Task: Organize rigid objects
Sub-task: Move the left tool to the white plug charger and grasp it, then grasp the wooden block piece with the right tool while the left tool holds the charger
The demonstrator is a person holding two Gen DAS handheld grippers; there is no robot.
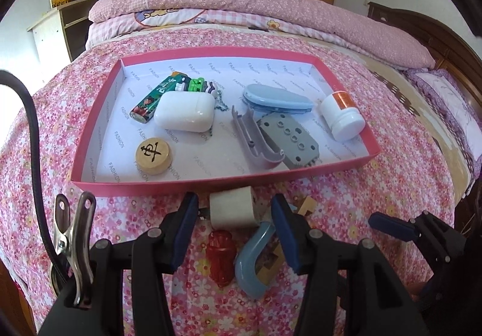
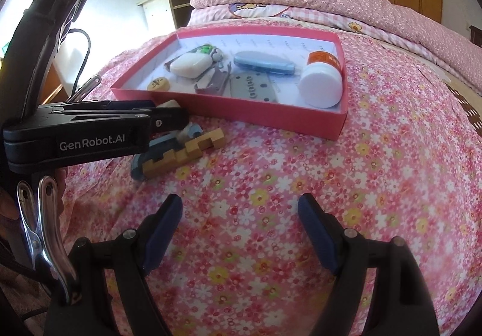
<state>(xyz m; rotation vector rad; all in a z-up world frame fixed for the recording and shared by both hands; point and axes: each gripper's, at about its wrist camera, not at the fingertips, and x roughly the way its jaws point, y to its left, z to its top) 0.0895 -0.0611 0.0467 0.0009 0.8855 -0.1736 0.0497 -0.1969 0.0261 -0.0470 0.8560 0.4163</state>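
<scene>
A pink tray (image 1: 180,183) on the floral bedspread holds a white case (image 1: 183,113), a wooden chess piece (image 1: 153,155), a blue oval case (image 1: 277,98), a grey holed plate (image 1: 290,140) and a white bottle (image 1: 343,117). In front of it lie a white block (image 1: 232,209), a red piece (image 1: 220,257), a blue curved piece (image 1: 251,266) and a wooden puzzle piece (image 2: 183,152). My left gripper (image 1: 235,206) is open around the white block, with a gap on each side. My right gripper (image 2: 241,209) is open over bare bedspread, to the right.
Folded pink quilts (image 1: 241,4) are stacked behind the tray. A dark wooden headboard (image 1: 436,40) runs along the right. A shelf unit (image 1: 57,31) stands at the far left. The floral bedspread (image 2: 376,170) stretches to the right of the tray.
</scene>
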